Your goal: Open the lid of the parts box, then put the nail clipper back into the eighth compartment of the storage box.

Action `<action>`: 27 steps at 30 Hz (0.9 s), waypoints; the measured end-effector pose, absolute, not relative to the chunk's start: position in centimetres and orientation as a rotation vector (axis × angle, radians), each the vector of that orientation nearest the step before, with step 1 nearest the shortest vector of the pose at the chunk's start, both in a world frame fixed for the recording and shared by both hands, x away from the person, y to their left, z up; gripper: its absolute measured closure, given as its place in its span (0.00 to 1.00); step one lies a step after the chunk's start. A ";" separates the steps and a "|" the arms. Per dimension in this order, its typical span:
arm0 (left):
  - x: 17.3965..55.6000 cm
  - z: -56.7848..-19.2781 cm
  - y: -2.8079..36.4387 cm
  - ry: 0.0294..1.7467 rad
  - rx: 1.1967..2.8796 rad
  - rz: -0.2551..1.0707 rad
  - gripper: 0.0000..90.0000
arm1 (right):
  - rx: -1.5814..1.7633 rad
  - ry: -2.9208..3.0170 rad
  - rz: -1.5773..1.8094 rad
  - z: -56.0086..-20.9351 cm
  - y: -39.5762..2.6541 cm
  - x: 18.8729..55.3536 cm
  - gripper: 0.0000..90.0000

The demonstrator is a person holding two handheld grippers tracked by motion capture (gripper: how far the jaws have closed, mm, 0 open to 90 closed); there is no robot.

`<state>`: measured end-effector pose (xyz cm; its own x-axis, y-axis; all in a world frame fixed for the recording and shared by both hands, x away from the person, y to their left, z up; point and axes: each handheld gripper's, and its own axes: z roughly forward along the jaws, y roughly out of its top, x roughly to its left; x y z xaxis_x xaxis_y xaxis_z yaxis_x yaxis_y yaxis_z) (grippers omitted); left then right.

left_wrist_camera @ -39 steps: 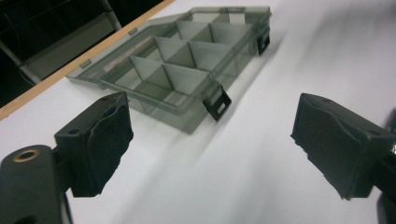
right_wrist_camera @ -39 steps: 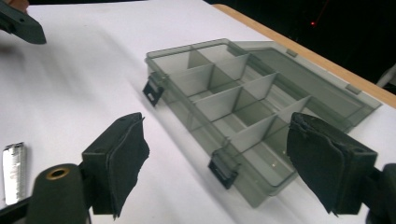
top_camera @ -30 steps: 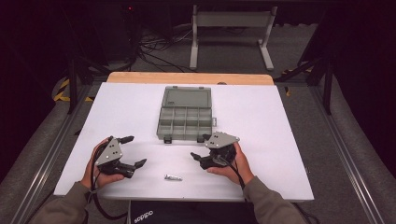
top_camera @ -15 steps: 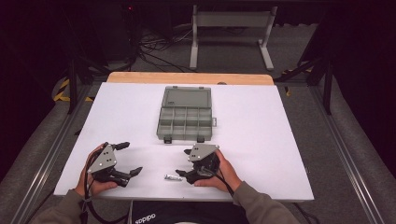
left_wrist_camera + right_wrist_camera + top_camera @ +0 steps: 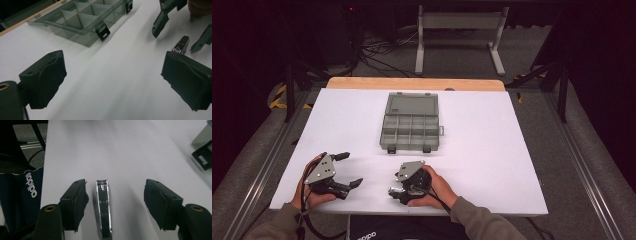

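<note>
A chrome nail clipper (image 5: 103,207) lies flat on the white table (image 5: 492,150) near its front edge. My right gripper (image 5: 118,203) straddles it, and the clipper sits closer to the left pad, with a gap on each side. The jaws have just been closing around the clipper, and the pads do not touch it. In the high view the right gripper (image 5: 394,192) points left over the clipper (image 5: 391,190). My left gripper (image 5: 353,169) rests at the front left, open and empty. Its own view shows the clipper (image 5: 180,45) between the right gripper's (image 5: 181,31) jaws.
An open grey plastic organizer box (image 5: 410,121) with several empty compartments sits in the middle of the table, its lid folded back. Its black latches (image 5: 103,32) face the front. A wooden strip (image 5: 412,83) runs along the far edge. Dark floor surrounds the table.
My right gripper has moved left and down toward the front edge, so it now straddles the nail clipper, and its jaws have narrowed. The left gripper has hardly moved.
</note>
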<state>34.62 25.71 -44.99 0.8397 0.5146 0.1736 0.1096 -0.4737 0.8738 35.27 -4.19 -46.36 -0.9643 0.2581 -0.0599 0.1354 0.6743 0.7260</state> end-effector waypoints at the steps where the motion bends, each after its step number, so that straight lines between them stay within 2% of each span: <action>1: 34.6 -45.0 25.7 0.459 2.028 0.517 0.07 | 0.325 2.739 1.173 -46.5 -4.1 35.3 0.45; 4: 34.9 -45.1 25.6 0.462 2.026 0.508 0.07 | 0.332 2.757 1.170 -46.3 -3.9 35.6 0.57; 13: 35.1 -45.1 25.4 0.457 2.035 0.508 0.07 | 0.345 2.750 1.188 -46.4 -3.5 35.4 0.72; 15: 35.1 -45.1 25.3 0.453 2.036 0.509 0.07 | 0.328 2.750 1.172 -46.4 -3.4 35.0 0.81; 17: 35.2 -45.1 25.2 0.454 2.040 0.496 0.07 | 0.331 2.750 1.173 -46.4 -3.4 35.0 0.83; 19: 35.2 -45.2 25.2 0.448 2.046 0.500 0.07 | 0.337 2.756 1.183 -46.4 -3.4 34.8 0.89; 27: 35.2 -45.1 25.3 0.458 2.036 0.499 0.08 | 0.324 2.729 1.172 -46.3 -3.4 34.4 0.89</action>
<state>35.15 25.28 -45.06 0.8461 0.5080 0.1615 0.1174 -0.4731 0.8731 34.38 -3.42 -46.34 -0.9648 0.2570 -0.0552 0.1369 0.6705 0.7291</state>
